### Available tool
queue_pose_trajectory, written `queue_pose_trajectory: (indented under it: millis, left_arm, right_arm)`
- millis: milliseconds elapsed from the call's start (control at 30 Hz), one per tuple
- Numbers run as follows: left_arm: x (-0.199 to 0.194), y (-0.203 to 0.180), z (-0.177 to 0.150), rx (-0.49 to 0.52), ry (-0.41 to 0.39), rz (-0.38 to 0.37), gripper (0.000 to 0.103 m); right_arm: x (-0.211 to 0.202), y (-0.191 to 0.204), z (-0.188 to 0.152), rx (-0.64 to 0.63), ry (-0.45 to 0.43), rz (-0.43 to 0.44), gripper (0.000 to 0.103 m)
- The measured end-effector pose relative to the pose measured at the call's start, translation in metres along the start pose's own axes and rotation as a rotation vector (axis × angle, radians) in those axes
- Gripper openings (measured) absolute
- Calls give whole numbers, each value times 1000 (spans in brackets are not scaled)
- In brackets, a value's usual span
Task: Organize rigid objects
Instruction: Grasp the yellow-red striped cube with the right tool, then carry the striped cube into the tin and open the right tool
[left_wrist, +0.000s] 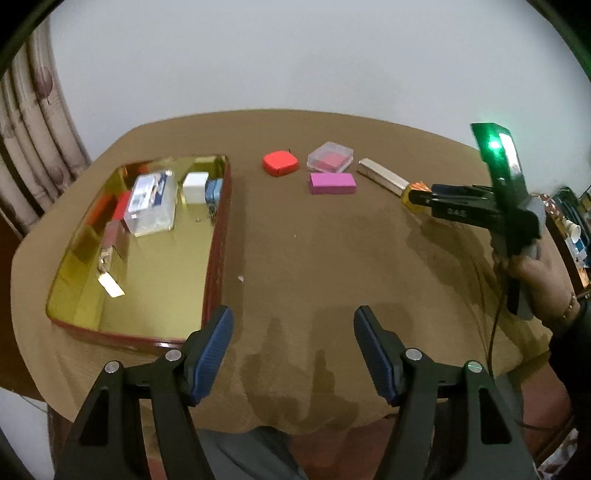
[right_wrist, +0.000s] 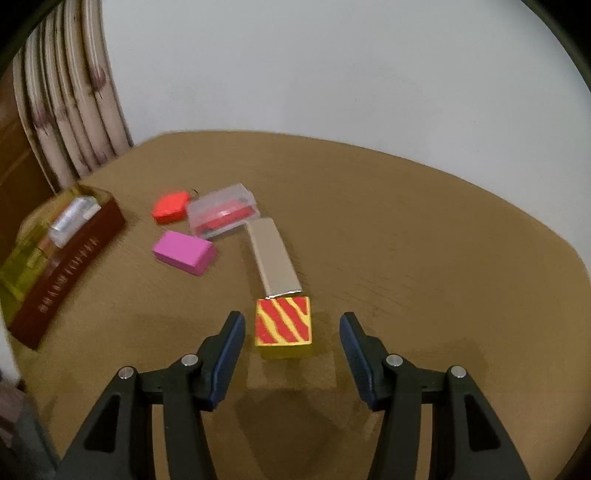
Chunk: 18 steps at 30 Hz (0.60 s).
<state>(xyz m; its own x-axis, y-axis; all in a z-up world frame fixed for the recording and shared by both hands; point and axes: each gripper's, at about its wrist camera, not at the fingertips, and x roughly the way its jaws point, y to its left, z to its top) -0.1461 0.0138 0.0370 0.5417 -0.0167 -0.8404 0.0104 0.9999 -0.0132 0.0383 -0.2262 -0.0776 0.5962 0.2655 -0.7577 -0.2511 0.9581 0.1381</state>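
On a brown cloth-covered table (left_wrist: 314, 258), the left gripper (left_wrist: 293, 325) hangs with jaws apart and empty beside a gold-lined red tin tray (left_wrist: 218, 236) already holding several small boxes. The right gripper (right_wrist: 291, 328), jaws spread, straddles without touching a yellow cube with red stripes (right_wrist: 283, 323), which touches a silver rectangular bar (right_wrist: 272, 254). A pink block (right_wrist: 184, 252), clear plastic case (right_wrist: 221, 212) and red rounded block (right_wrist: 170, 211) lie nearby.

- A tray (left_wrist: 216, 236) is set on the left part of the table (left_wrist: 332, 258), with several boxes (left_wrist: 151, 201) lying inside it.
- To its right, four small items (left_wrist: 331, 183) are grouped near the far edge.
- A striped block (right_wrist: 283, 326) is placed touching the near end of a long bar (right_wrist: 272, 254).
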Motion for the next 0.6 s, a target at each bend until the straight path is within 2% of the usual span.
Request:
queue_pose_trajectory:
  millis: [33,100,133,367,467,600]
  left_arm:
    - [2,4,0,-4,9,-11,64]
    - [3,8,-2,-20,13,3,64]
    - [3,12,-3,-30,10,10,64]
    - [-6,37,-15,-125,3,11,64]
    - [-13,47,-26,-139,-6,47,64]
    - [-24,59,-39,-152,-9,85,65]
  right_arm:
    - [4,1,0,0,5,12,54]
    - [11,1,-1,-4,28,5,36]
    - [13,0,-2,2,38,7,30]
    - [-4,16,-8,-11,18,26,30]
    - [-27,41,-5,-28,-35,86,30]
    - [-54,92,10,-81,-90,215,30]
